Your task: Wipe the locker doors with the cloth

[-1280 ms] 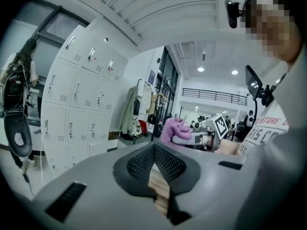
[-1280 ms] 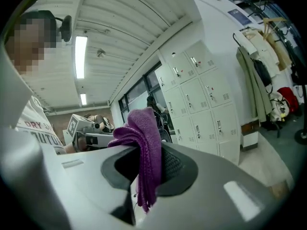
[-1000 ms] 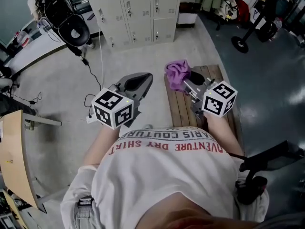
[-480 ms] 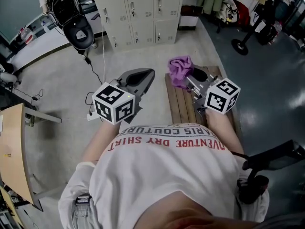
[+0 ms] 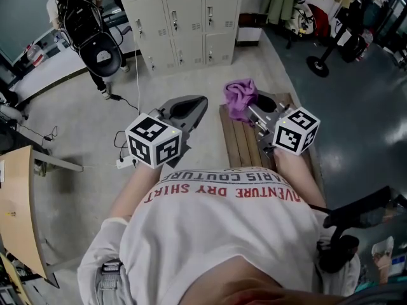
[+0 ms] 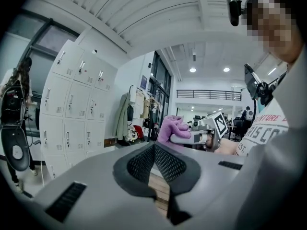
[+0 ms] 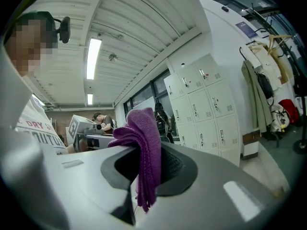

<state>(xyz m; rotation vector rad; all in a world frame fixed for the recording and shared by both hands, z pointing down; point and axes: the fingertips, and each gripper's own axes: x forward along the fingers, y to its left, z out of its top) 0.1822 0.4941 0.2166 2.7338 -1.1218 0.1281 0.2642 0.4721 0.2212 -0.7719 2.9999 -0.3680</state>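
right tongs [image 5: 251, 109] on cloth [image 5: 238, 96] (purple)

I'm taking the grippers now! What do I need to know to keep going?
Left gripper: jaws together, nothing in them.
Right gripper: jaws shut on the purple cloth, which bunches up above them and hangs a little below.
Lockers: ahead across the floor, doors closed, well apart from both grippers.
Done: the cloth is in the right gripper's grip.
Left: get up to the lockers, press the cloth on the doors and wipe them one by one. No door is being touched yet.
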